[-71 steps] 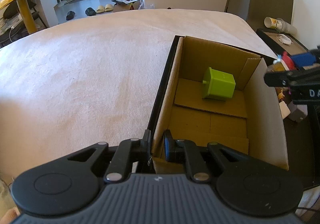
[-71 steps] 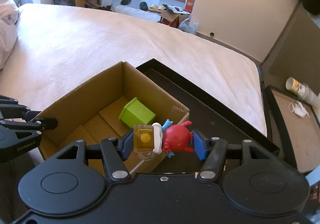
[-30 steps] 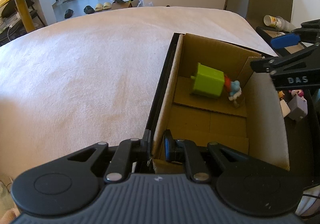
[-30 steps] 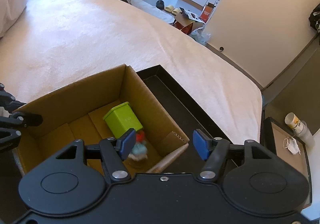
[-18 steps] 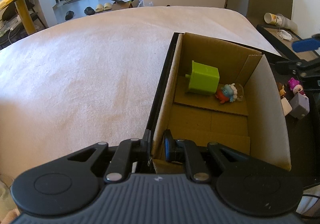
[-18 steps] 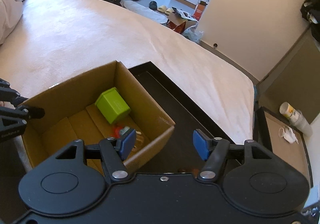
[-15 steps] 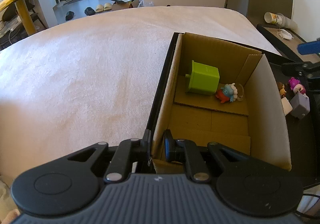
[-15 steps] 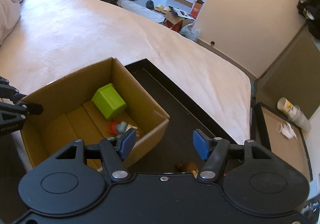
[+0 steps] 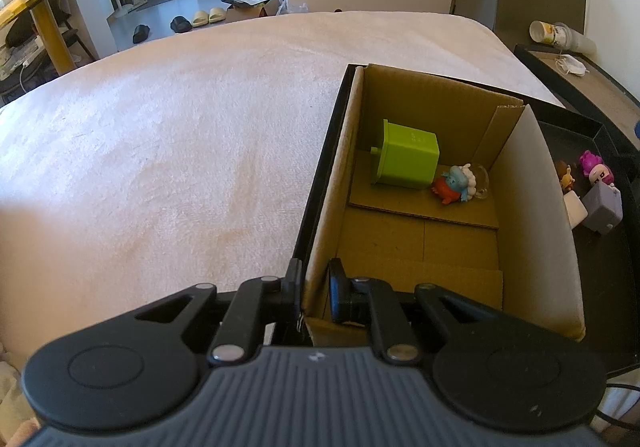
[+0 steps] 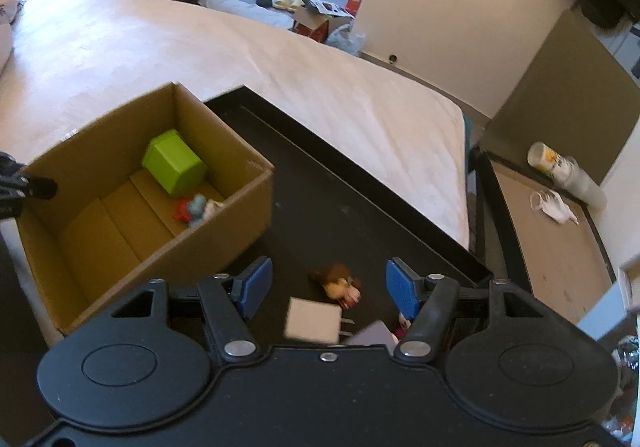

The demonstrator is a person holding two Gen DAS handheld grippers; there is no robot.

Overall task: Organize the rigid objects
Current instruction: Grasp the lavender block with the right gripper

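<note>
A cardboard box (image 9: 536, 215) (image 10: 248, 203) stands on a black tray (image 10: 320, 207). Inside lie a green cube (image 9: 408, 159) (image 10: 174, 161) and a red-and-blue toy figure (image 9: 456, 183) (image 10: 192, 209). My left gripper (image 9: 314, 287) is shut on the box's near left wall. My right gripper (image 10: 328, 285) is open and empty above the tray, right of the box. Between and below its fingers lie a brown toy figure (image 10: 338, 283), a white block (image 10: 314, 319) and a grey block (image 10: 372, 333). The left wrist view shows these on the tray with a pink figure (image 9: 596, 167).
The tray rests on a bed with a pale cover (image 9: 180, 135). A side table (image 10: 544, 239) with a paper cup (image 10: 548, 159) and a face mask (image 10: 554, 207) stands to the right. A brown board (image 10: 568, 87) leans behind it.
My right gripper let the red-and-blue figure go into the box beside the green cube, then moved right, out over the tray. My left gripper kept its hold on the box wall.
</note>
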